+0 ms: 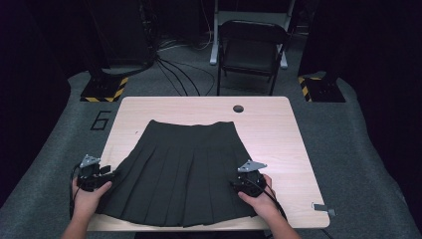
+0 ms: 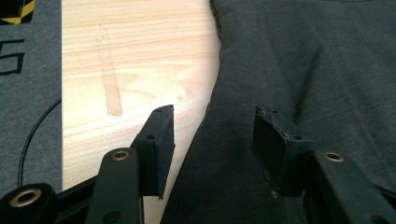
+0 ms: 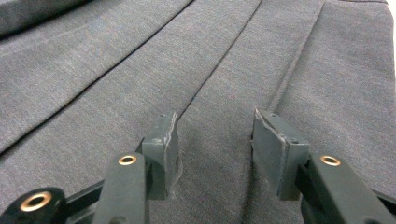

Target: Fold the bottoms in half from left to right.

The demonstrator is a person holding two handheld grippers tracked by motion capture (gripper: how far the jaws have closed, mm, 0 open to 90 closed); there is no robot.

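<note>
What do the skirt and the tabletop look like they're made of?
Skirt: a woven, matte dark grey cloth, probably a suiting-type fabric; the right gripper view shows fine weave and crisp pressed pleats. Table: pale wood-grain surface, likely laminate, smooth with a slight sheen; the left gripper view shows printed-looking grain.

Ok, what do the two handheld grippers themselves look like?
Both the left gripper and right gripper are black, each topped by a grey three-cornered plate, with a black cable trailing. Their jaws are flat black blocks on arms with brass-coloured rivets. No sleeves show.
</note>
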